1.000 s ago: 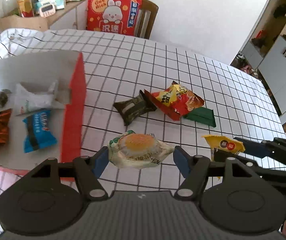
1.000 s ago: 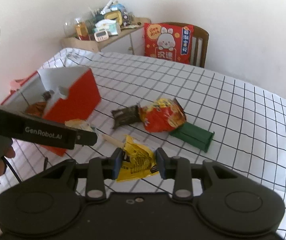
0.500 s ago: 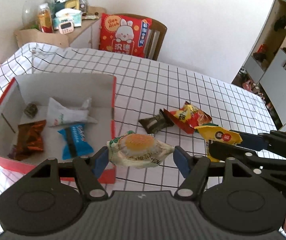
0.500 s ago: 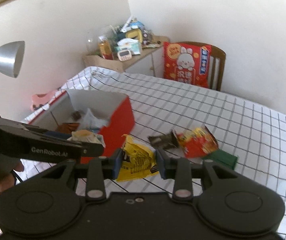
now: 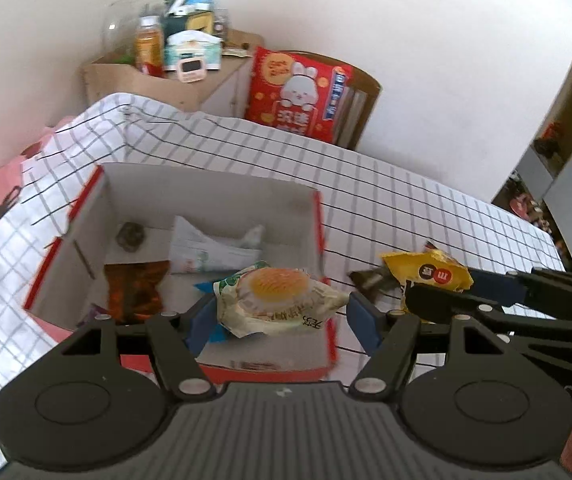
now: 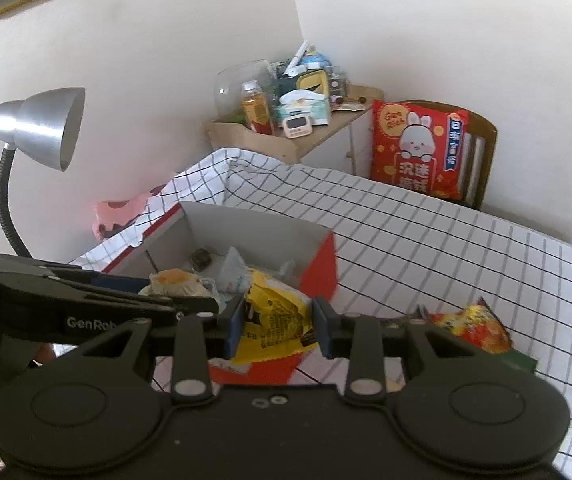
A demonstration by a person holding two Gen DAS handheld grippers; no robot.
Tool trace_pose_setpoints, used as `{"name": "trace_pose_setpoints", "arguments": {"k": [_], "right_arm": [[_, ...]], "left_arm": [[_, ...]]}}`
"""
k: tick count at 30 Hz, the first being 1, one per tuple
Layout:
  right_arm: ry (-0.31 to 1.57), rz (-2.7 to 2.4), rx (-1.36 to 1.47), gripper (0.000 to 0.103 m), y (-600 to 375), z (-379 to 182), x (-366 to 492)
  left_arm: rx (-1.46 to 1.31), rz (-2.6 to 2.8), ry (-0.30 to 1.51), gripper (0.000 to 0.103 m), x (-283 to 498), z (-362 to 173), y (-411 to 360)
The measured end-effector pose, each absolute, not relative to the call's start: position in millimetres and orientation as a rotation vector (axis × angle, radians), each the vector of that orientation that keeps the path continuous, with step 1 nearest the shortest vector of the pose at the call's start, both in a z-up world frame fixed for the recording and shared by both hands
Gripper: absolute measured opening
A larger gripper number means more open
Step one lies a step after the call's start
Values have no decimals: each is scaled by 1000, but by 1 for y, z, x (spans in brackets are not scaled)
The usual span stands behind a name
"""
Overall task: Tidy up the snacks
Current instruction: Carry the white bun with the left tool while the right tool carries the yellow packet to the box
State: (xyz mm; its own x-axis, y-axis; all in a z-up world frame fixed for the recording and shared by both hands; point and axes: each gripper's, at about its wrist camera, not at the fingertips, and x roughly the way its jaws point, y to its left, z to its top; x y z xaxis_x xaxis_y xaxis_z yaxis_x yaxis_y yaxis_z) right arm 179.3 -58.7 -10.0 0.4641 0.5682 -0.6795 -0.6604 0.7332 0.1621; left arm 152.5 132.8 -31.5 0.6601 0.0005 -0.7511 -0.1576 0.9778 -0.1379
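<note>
I've got the pale egg-print snack packet [image 5: 280,300] pinched between my left gripper [image 5: 280,320] pads, and it hangs above the near right part of the red box [image 5: 102,216], clear of the floor of the box. In the right wrist view the same packet [image 6: 174,282] shows just beside and left of the yellow one. My right gripper [image 6: 278,326] is clamped on the yellow snack packet [image 6: 274,320], crumpled between the blue pads, held over the near right corner of the box [image 6: 318,264]. From the left camera that yellow packet [image 5: 426,274] sits just right of the box's right wall, above the tablecloth, so I can't say for sure whether it is over the box or just outside it.

Inside the box I see a white wrapper [image 5: 210,250] towards the far wall, a brown-orange wrapper [image 5: 134,286] on the left, a small dark round thing [image 5: 130,236] in the far left corner, and a sliver of blue wrapper [image 5: 218,330] mostly hidden under my left packet.

Out on the checked tablecloth [image 6: 446,248], to the right, lie a red and yellow chip bag [image 6: 474,328] and a green pack [image 6: 520,360] at its near right edge. A dark wrapper [image 5: 370,280] peeks out between my two grippers. Far off, a red rabbit-print bag [image 6: 418,148] leans on a wooden chair [image 6: 484,152], and a grey desk lamp [image 6: 38,128] stands on the left.
</note>
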Motion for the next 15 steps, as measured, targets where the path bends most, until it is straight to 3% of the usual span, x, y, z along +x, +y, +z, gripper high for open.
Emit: {"name": "trace_pose_setpoints", "arguments": {"k": [15], "right_arm": [[863,753,-188,35,19,-47,204]], "left_arm": [[-206,235,904,70,167,-56,215]]}}
